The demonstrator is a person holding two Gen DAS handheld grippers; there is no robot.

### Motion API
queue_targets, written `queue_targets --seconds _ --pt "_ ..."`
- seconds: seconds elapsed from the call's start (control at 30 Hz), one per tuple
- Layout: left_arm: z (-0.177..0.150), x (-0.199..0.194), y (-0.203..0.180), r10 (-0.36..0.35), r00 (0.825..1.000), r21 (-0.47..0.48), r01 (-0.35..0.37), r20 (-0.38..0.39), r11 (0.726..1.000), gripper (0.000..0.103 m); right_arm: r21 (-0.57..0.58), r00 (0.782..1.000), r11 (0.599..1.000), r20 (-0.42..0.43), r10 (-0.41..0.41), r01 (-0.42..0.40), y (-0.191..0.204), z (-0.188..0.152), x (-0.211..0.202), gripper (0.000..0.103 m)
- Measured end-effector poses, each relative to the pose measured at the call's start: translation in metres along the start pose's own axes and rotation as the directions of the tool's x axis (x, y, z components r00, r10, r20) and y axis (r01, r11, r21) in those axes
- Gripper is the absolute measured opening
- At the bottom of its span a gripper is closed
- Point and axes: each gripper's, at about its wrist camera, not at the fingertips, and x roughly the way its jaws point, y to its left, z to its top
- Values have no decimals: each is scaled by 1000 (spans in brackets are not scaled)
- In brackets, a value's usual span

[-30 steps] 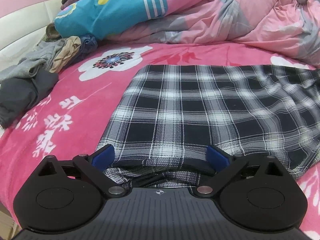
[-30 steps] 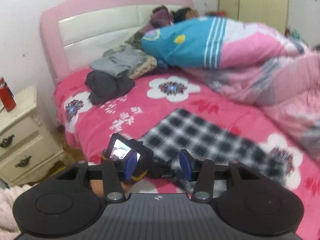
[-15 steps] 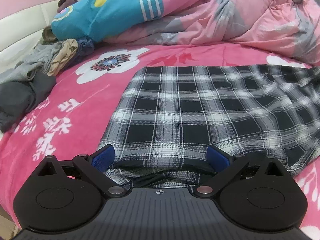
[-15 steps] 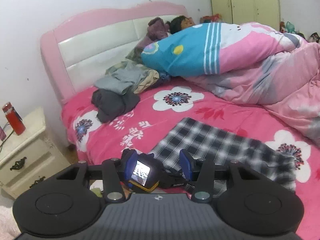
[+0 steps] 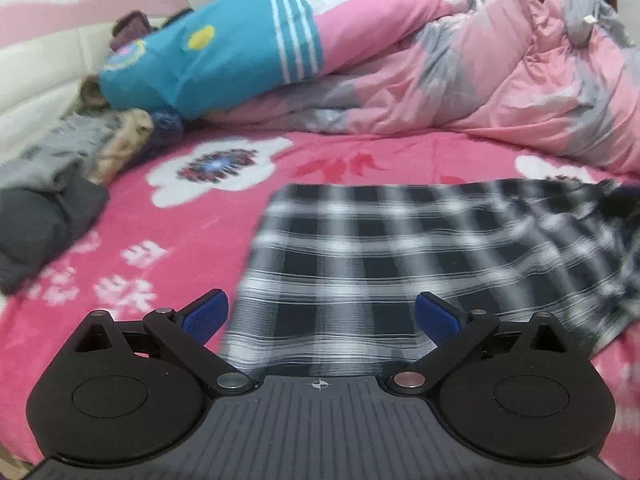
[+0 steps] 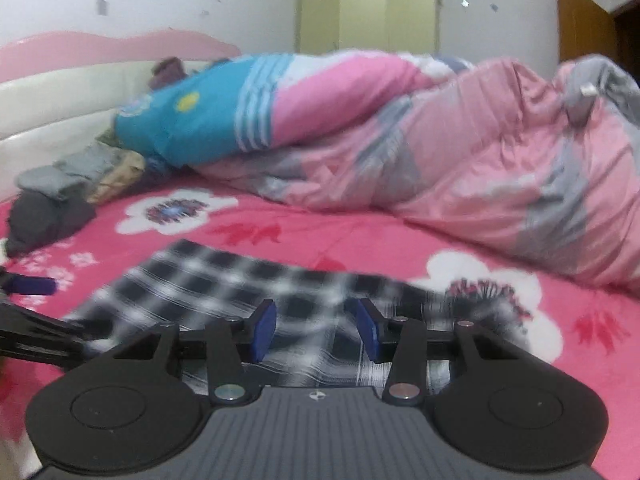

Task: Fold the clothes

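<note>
A black-and-white plaid garment (image 5: 400,256) lies flat on the pink flowered bedspread (image 5: 168,240). My left gripper (image 5: 322,314) is wide open over the garment's near left edge, with the cloth under and past its blue pads (image 5: 206,312) and nothing gripped. In the right wrist view the same plaid garment (image 6: 224,280) stretches across the bed. My right gripper (image 6: 316,330) is low over its near edge, open, with the cloth showing through the gap. The left gripper's blue pad (image 6: 32,285) shows at the far left of that view. Both views are motion-blurred.
A bunched pink, grey and blue quilt (image 5: 400,68) fills the far side of the bed. A pile of grey and tan clothes (image 5: 60,176) lies near the white and pink headboard (image 6: 60,92). A pale wardrobe (image 6: 368,16) stands against the back wall.
My right gripper has dropped from high above the bed edge to low over the plaid garment's near edge. My left gripper has tilted up a little and stays wide open.
</note>
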Motion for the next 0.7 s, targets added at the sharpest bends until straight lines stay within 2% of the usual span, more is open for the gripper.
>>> queue_targets --seconds 0.03,0.13,0.2,0.27,0.5,0.6,0.7 --pt "-3 4 -2 -15 1000 -1 15 -13 1000 101 0 1000 1000 -12 -9 9 -2 -8 8 45" --pt "-16 17 -9 -35 997 27 37 -64 999 101 -45 990 999 -138 -35 29 -4 -41 43 45" --pt "-26 21 -12 -31 996 42 34 -79 999 101 -47 991 999 -131 -19 13 -7 -51 45 45" --pt "-30 18 -10 -34 997 40 36 -63 999 102 -38 989 999 -147 -18 12 -7 -40 40 45" --pt "-24 13 -3 -49 997 -24 48 -56 999 102 24 989 996 -118 -87 90 -27 -37 44 45" --pt "-23 17 -4 -40 995 -34 37 -86 999 102 12 987 995 -132 -95 97 -32 -55 55 45" --pt "-24 20 -6 -24 995 -25 21 -101 999 103 36 987 995 -130 -90 96 -29 -44 46 45"
